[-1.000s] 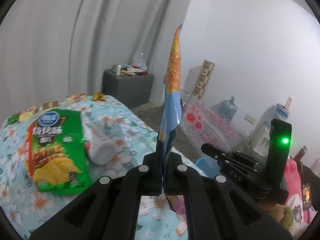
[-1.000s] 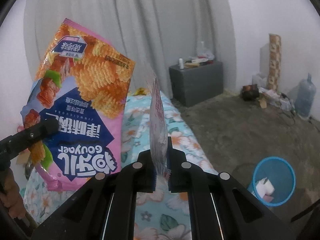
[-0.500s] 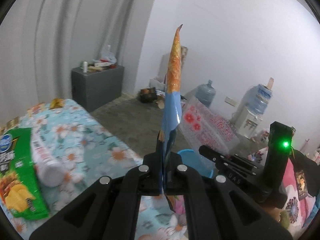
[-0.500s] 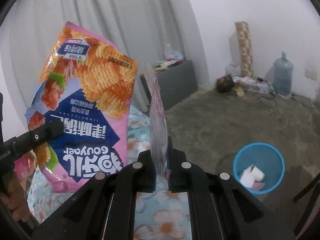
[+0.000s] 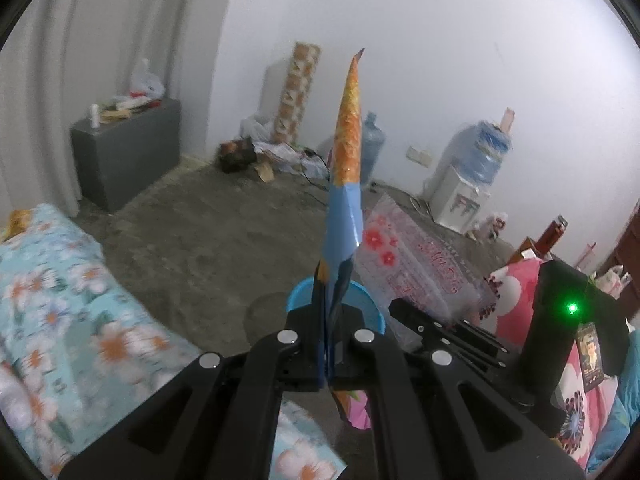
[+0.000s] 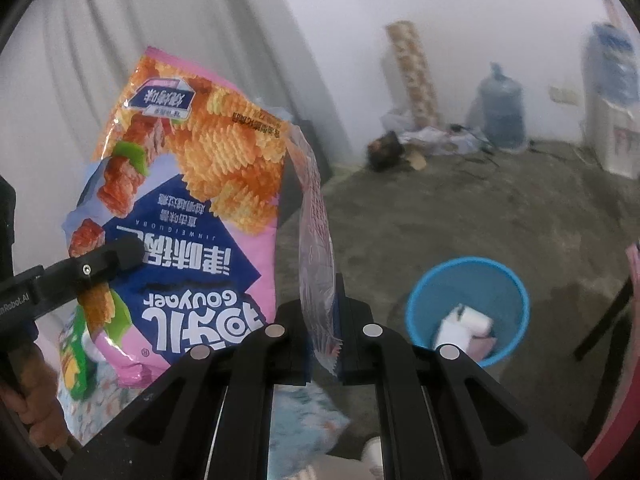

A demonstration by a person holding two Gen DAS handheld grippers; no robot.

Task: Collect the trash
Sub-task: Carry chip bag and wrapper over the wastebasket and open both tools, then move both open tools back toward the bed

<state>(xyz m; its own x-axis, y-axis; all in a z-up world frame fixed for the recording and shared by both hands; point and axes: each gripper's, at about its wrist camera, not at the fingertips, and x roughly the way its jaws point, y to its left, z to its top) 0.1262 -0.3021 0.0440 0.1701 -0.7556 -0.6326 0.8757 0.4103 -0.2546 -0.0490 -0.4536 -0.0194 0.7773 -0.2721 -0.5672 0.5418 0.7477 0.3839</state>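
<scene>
Right wrist view: blue bin [image 6: 468, 280] is drawing nearer; right gripper [image 6: 323, 344] keeps clamping the clear wrapper [image 6: 316, 240], left gripper [image 5: 329, 344] the chip bag [image 5: 346, 184] (both beside the bin).

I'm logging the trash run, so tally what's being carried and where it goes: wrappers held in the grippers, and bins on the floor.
Wrappers held: 2, the pink chip bag in the left gripper and the clear printed wrapper in the right gripper
Blue bins: 1
Total: 3
</scene>
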